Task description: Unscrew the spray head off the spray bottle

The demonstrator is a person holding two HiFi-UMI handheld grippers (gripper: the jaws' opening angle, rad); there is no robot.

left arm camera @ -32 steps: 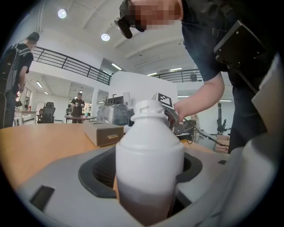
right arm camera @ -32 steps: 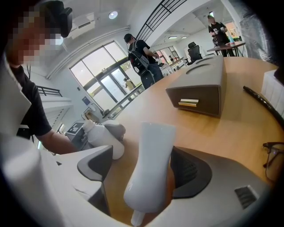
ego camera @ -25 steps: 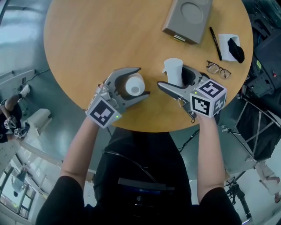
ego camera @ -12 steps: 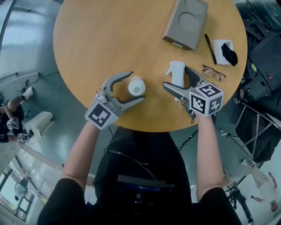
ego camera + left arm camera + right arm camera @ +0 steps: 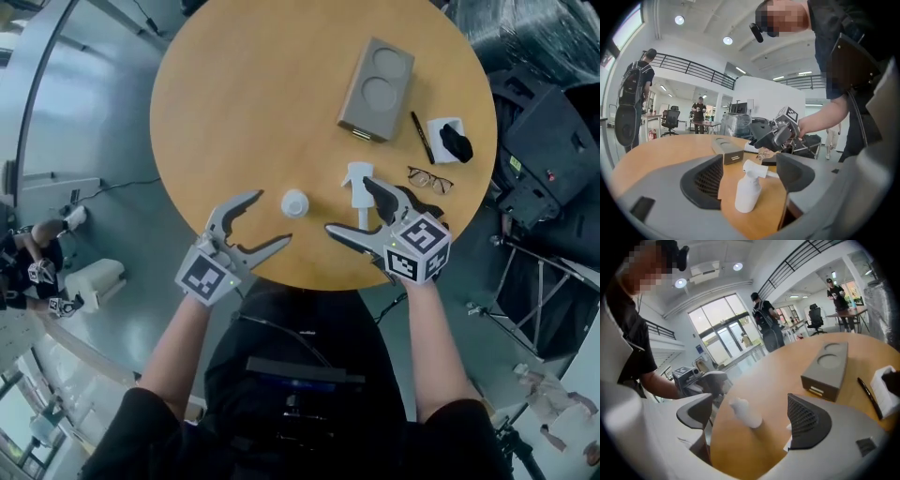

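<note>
The white plastic bottle (image 5: 746, 414) between the right gripper's (image 5: 749, 411) fingers is blurred. The white spray head's (image 5: 754, 168) tube vanishes behind a left gripper (image 5: 749, 176) finger.

Bright, even light from ceiling lamps (image 5: 727, 41) — fisheye edges, spray bottle (image 5: 747, 414) blurred in right gripper view.

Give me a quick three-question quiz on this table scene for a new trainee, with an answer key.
1. True or false: the spray head is screwed onto the bottle.
2. What do the left tongs and right tongs hold? A) bottle and spray head; B) nothing, both are open; C) pen and glasses.
3. Fill in: the grey box lies on the round wooden ____.
Key: 1 false, they stand apart; 2 B; 3 table.
</note>
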